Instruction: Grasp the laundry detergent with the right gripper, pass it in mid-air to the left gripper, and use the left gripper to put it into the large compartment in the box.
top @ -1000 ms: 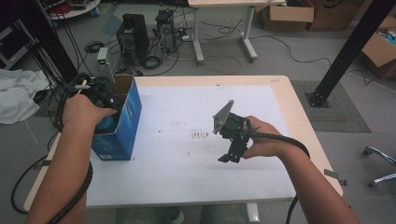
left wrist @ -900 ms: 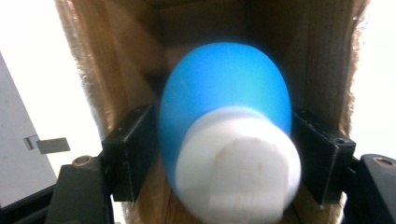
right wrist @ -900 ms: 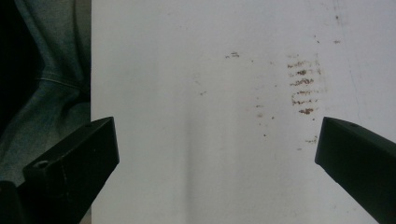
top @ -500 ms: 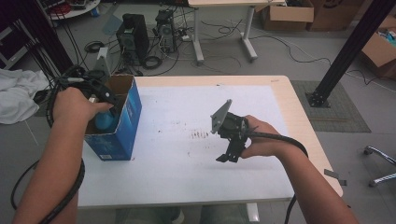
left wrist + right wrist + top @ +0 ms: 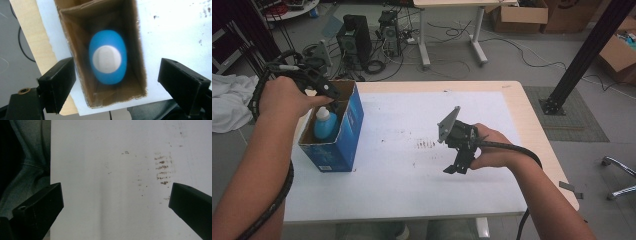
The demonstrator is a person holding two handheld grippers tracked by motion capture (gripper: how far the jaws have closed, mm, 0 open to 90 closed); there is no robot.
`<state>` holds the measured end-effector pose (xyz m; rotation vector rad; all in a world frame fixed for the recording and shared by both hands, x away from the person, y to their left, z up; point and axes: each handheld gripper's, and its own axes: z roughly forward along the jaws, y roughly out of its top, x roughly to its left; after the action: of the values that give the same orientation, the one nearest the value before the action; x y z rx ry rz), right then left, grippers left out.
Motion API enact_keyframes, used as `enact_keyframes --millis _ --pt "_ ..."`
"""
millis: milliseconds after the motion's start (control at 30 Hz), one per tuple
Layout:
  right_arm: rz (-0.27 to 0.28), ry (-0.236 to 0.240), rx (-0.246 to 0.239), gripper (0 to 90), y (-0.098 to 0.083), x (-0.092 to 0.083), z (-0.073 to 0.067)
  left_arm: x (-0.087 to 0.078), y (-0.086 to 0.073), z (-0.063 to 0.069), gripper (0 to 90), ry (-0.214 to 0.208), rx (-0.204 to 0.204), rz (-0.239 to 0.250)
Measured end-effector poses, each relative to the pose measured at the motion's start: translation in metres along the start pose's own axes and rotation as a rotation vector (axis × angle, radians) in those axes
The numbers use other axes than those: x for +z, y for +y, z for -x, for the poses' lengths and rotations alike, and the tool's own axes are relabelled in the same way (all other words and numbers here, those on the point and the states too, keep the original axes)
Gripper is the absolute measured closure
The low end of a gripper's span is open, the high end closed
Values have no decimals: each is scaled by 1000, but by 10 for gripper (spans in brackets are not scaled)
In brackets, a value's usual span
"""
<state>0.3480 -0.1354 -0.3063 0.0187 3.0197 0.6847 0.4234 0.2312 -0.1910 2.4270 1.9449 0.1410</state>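
Both my grippers open, holding nothing.
My left gripper [image 5: 115, 82] hangs over the box [image 5: 346, 131], jaws spread wide, clear of the blue bottle [image 5: 108, 60] standing inside; my right gripper [image 5: 115, 205] gapes above the white mat [image 5: 105, 195] near brown smudges [image 5: 162, 170].

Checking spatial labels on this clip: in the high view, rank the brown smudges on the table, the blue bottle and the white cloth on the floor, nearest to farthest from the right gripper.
From the right gripper:
1. Brown smudges, just left on the table.
2. Blue bottle, inside the box at the table's left.
3. White cloth, on the floor beyond the left edge.
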Motion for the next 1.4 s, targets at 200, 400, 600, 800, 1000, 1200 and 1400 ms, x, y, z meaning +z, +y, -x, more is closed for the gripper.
enact_keyframes --millis 200,400,600,800,1000,1200,1400 --pt "3 0 3 0 0 -1 0 -8 3 12 129 -24 46 13" --pt "5 -3 9 0 -2 -2 0 -13 6 24 81 -55 104 30" --pt "6 -4 13 0 -3 -3 -1 -16 9 38 4 -91 187 28" --pt "2 -9 15 0 -4 -6 0 -18 9 58 1 -113 343 15" --pt "-8 -14 20 0 -6 -10 0 -14 6 85 1 -154 551 -18" --pt "-18 -17 22 0 -6 -13 1 -10 2 106 1 -196 746 -46" --pt "-27 -17 29 0 -7 -15 2 -1 -6 126 1 -230 967 -64"
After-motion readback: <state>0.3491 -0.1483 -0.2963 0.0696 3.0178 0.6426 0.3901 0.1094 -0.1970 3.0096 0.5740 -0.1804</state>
